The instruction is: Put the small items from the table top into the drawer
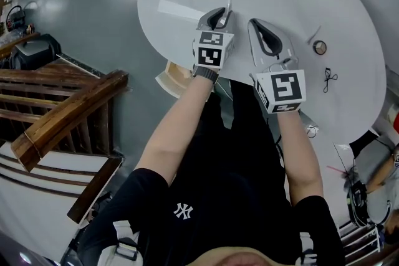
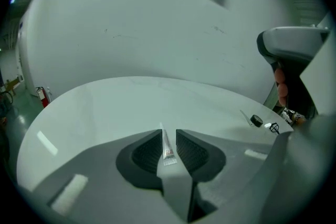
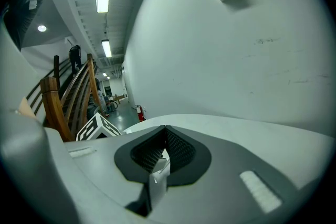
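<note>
our left gripper (image 2: 168, 132) was clamped on a small glue tube (image 2: 167, 147). the tube stood upright between the ribbed pads, its thin nozzle poking out past the tips. our right gripper (image 3: 165, 129) was closed tip to tip, and we could make out nothing of the task's in it.

in the head view both tools hung over the near part of the round white table (image 1: 349, 3), just beside each other. the left gripper (image 1: 222, 12) carried the tube (image 1: 229, 7) there. the pale wooden box under the table's near rim looked to us like the open drawer (image 1: 173, 80), and it sat behind the left tool, close to our body.

a dark round cap (image 2: 255, 120) and a wire clip (image 2: 274, 127) lay on the top, well off to the right.

we judged the grip narrow. the slim tube could swivel or slide out on the way back over the rim, and it could clip the table edge and drop past the drawer. the two tools could also knock together.
</note>
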The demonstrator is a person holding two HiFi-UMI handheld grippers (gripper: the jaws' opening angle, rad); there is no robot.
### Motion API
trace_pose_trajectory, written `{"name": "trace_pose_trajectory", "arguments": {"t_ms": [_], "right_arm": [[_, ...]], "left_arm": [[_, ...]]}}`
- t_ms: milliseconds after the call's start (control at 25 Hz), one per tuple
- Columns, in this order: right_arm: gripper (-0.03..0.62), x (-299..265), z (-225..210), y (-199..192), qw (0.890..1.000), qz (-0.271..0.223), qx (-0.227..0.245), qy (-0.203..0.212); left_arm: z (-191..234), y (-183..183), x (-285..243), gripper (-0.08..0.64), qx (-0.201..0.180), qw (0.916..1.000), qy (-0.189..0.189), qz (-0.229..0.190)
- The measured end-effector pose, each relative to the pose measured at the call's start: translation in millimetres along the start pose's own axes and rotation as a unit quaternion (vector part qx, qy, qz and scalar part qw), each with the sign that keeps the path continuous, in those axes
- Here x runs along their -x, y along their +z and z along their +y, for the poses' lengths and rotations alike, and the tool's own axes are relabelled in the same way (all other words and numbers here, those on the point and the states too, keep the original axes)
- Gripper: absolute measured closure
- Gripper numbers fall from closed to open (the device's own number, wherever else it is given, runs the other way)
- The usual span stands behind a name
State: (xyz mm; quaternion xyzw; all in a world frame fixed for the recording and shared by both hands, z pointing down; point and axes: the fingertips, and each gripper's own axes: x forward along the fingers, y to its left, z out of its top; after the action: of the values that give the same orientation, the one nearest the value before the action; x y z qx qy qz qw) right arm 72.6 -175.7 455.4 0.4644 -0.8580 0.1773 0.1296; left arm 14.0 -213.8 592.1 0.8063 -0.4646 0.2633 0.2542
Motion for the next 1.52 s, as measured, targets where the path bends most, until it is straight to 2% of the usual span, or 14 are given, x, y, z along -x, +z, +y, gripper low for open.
{"name": "trace_pose_trajectory", "arguments": {"t_ms": [320,480,600,720,1080,1520], "right_arm": [[0.569,-1.1,-14.9,-7.3,1.000,0.010,-0.005,-0.002],[0.569,-2.3,-16.0,-9.9,1.000,0.014,-0.008,-0.003],[0.569,-1.7,-17.5,-12.9,1.000,0.016,-0.010,-0.004],[0.569,-0.7,-17.8,-14.3,1.000,0.016,-0.014,-0.008],[0.569,3.1,-11.7,-19.8,0.999,0.016,-0.029,-0.015],[0.569,8.1,30.0,-16.1,0.999,0.010,-0.030,-0.018]], "left_arm": [[5.6,-7.4,-17.8,0.485,-0.006,0.9994,0.024,0.025],[6.5,-10.8,-20.7,0.485,-0.027,0.9985,0.031,0.036],[4.2,-14.9,-24.2,0.495,-0.042,0.9978,0.033,0.039],[4.3,-14.3,-21.8,0.500,-0.039,0.9980,0.027,0.041],[0.0,-13.7,0.7,0.501,-0.028,0.9993,0.002,0.026],[1.2,-8.8,59.5,0.500,-0.036,0.9991,-0.018,-0.008]]}}
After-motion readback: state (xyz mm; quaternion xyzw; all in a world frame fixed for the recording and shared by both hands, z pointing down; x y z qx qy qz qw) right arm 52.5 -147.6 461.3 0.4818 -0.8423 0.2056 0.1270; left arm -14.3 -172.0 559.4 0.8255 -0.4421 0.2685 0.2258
